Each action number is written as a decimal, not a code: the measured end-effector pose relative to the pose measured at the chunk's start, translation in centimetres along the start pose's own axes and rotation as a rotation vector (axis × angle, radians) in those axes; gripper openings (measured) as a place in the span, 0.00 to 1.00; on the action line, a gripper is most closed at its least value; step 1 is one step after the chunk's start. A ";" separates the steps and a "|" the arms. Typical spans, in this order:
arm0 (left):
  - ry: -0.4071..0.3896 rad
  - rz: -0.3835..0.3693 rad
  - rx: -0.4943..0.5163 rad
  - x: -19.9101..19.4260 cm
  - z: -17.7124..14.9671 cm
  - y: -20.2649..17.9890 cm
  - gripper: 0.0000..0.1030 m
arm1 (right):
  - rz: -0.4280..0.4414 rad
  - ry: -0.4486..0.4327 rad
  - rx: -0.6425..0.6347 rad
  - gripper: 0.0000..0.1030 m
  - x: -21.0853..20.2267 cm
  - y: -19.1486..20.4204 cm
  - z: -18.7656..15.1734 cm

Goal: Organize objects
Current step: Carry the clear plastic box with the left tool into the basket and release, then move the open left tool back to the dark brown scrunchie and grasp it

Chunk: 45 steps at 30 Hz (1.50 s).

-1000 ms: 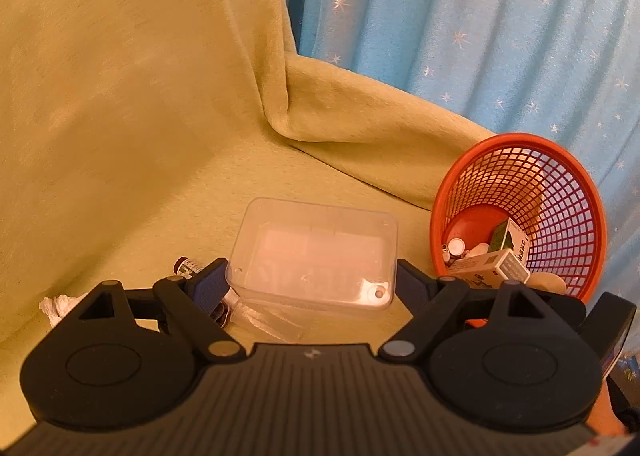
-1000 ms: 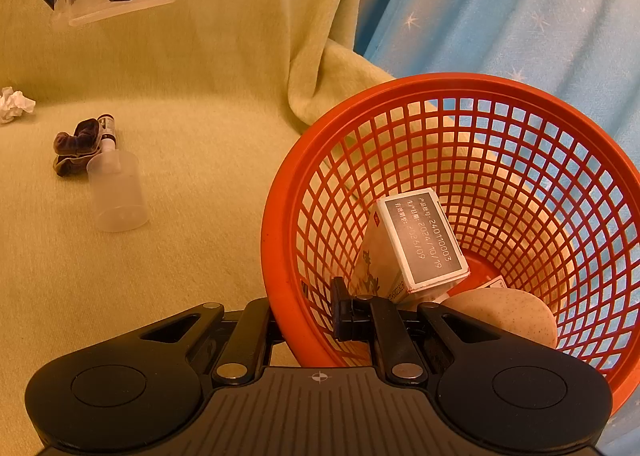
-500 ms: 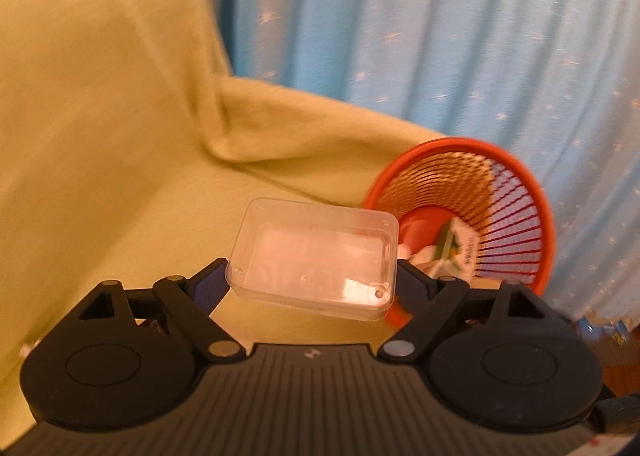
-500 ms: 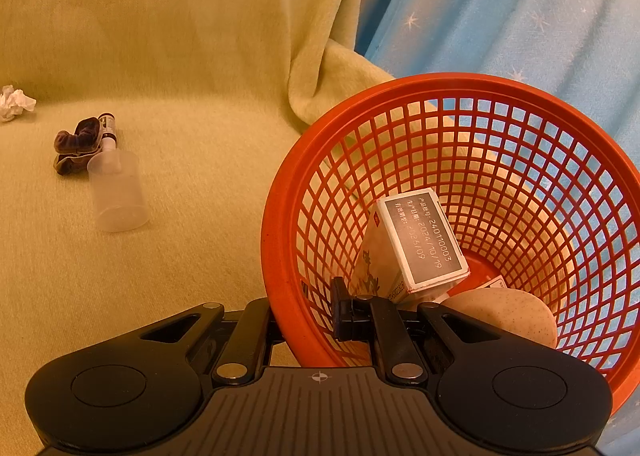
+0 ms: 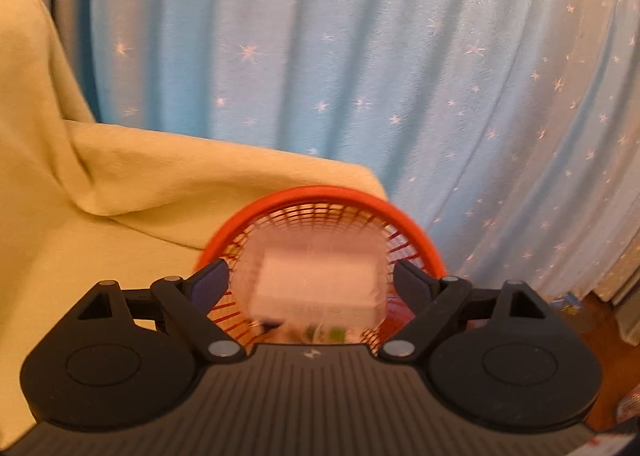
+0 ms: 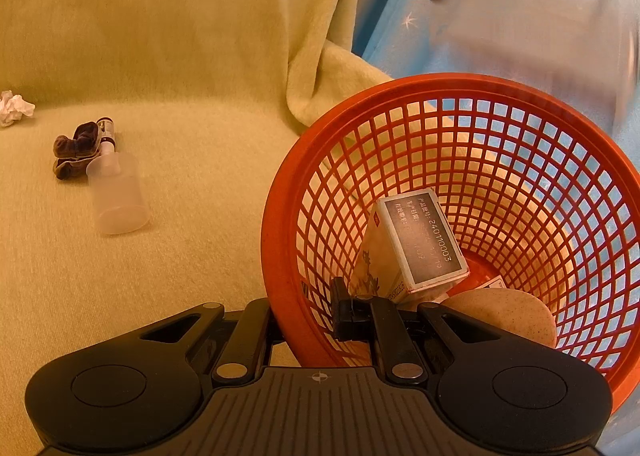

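My left gripper (image 5: 312, 276) is shut on a clear plastic box (image 5: 316, 280), blurred by motion, held above the red mesh basket (image 5: 320, 196). In the right wrist view the box (image 6: 536, 40) shows as a blur at the upper right, above the basket (image 6: 500, 104). My right gripper (image 6: 306, 308) is shut on the basket's near rim. Inside the basket lie a white carton with a grey printed panel (image 6: 420, 244) and a beige round object (image 6: 504, 312).
On the yellow-green sofa cover (image 6: 180, 56) lie a frosted plastic bottle (image 6: 116, 192), a dark brown scrunchie (image 6: 74, 150), a small vial (image 6: 106, 128) and crumpled white paper (image 6: 14, 108). A blue star-patterned curtain (image 5: 360, 56) hangs behind.
My left gripper has carried the clear box to the right, from over the sofa seat to above the basket. The right gripper and basket have not moved.
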<state>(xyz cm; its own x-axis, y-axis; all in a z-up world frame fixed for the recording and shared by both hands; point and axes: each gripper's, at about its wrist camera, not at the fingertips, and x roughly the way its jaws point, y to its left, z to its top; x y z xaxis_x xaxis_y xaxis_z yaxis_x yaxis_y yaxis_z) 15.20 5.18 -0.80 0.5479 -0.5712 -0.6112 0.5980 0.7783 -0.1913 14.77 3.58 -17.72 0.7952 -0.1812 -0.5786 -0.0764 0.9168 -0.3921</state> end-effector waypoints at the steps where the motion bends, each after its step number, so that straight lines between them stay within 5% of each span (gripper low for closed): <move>1: -0.001 0.006 0.000 0.3 0.0 0.0 0.85 | 0.001 0.000 0.002 0.07 0.0 0.0 0.0; 7: -0.009 0.111 -0.023 -1.2 -1.3 2.2 0.85 | 0.003 -0.001 0.006 0.07 0.3 -0.1 0.3; 23: 0.023 0.513 -0.313 -9.3 -10.3 17.9 0.85 | 0.004 -0.001 0.006 0.07 0.3 -0.1 0.3; 35: 0.135 0.525 -0.347 -3.8 -16.4 20.4 0.77 | 0.003 0.000 0.004 0.07 0.2 -0.3 0.0; 42: 0.170 0.534 -0.326 -0.8 -18.4 21.4 0.62 | 0.004 0.001 0.000 0.07 0.2 -0.4 0.0; 45: 0.181 0.538 -0.349 -0.1 -19.0 22.0 0.44 | 0.004 0.002 -0.003 0.07 0.2 -0.3 0.1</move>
<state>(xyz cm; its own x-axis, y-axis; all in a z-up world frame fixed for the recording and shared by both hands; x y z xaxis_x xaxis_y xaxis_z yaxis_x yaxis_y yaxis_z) 17.17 27.30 -19.51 0.5919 -0.0503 -0.8044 0.0278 0.9987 -0.0420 14.97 3.29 -17.67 0.7938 -0.1780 -0.5815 -0.0818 0.9163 -0.3921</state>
